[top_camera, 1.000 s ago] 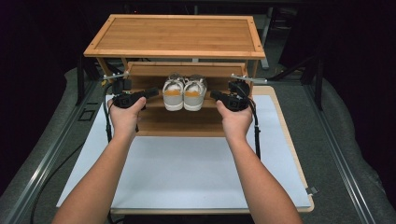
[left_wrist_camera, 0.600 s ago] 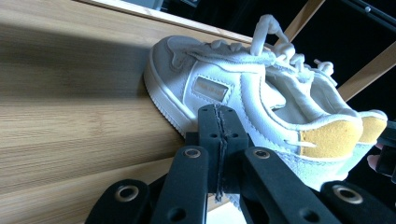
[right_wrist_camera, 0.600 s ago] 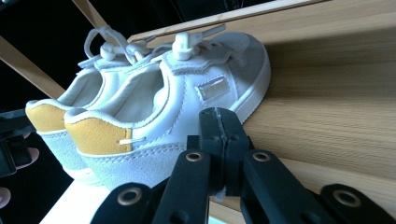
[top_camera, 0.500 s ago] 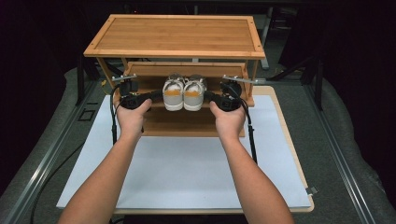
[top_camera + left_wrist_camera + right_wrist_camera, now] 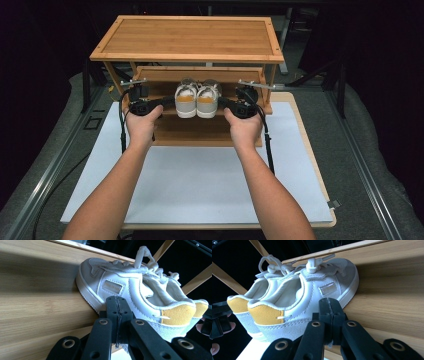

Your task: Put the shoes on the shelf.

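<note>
A pair of small white shoes [image 5: 196, 100] with yellow heel tabs stands on the middle shelf [image 5: 200, 129] of a wooden rack, heels toward me. My left gripper [image 5: 167, 103] is shut with nothing between its jaws. Its tips [image 5: 116, 301] point at the outer side of the left shoe [image 5: 120, 287], touching it or nearly so. My right gripper [image 5: 223, 103] is shut and empty too. Its tips [image 5: 329, 302] sit at the outer side of the right shoe [image 5: 312, 295]. The shoes stand between the two grippers.
The rack's top board [image 5: 187, 39] overhangs the shelf and both grippers. Slanted wooden posts [image 5: 116, 79] frame the sides. The rack stands on a white mat [image 5: 200, 185] over a wooden board, with dark floor and a metal rail [image 5: 47, 170] at the left.
Both hands have shifted a little inward toward the shoes from either side. The shoes have not moved.
</note>
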